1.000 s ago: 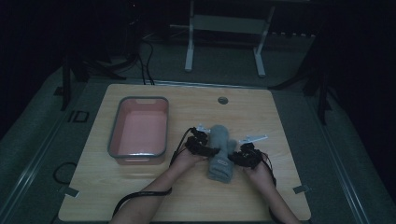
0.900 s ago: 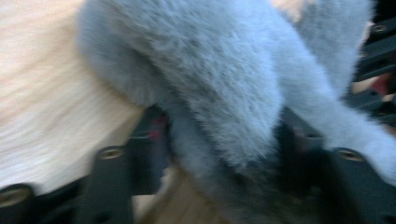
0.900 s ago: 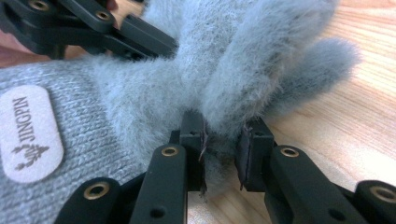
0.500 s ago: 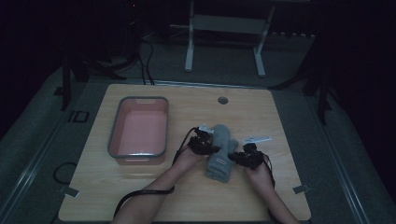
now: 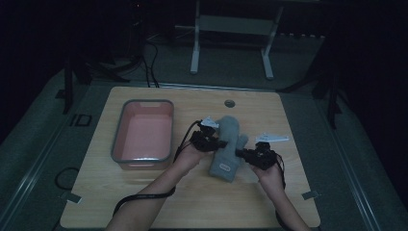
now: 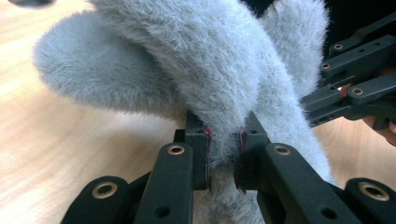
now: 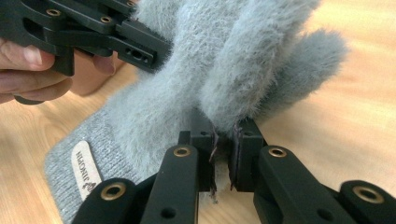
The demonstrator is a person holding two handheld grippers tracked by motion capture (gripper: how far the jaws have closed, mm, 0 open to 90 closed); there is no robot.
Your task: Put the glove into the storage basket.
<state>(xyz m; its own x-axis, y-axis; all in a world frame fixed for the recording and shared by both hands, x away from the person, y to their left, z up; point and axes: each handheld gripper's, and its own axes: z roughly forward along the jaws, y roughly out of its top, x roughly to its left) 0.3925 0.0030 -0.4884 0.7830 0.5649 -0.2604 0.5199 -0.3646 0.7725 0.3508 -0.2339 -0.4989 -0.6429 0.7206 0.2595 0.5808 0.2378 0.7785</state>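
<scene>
Pink tray [image 5: 142, 132] sits at the far left of the counter [image 5: 288, 202], gray rim, nothing in it that I can make out.

Left tool [image 5: 222, 143]: pressed together on a fold of the gray fuzzy mitten [image 5: 228, 147], biting its left edge about midway along. In the left gripper view the pads [image 6: 206, 154] pinch the pile tight, with the mitten [image 6: 196, 70] draping over and beyond them.

Mitten: lies between my two tools, right of the tray. Long axis runs away from me, cuff with its label [image 7: 86, 170] at my end, rounded tip pointing to the far edge, thumb lobe on the right side.

Right tool [image 5: 242, 154]: pressed together too, pinching the mitten's right edge near the thumb, a bit closer to the cuff than the left grip.

Judgement: the tray lies leftward of the mitten, so the left hand leads any carry there. The cuff end hangs lower and could drag.
</scene>
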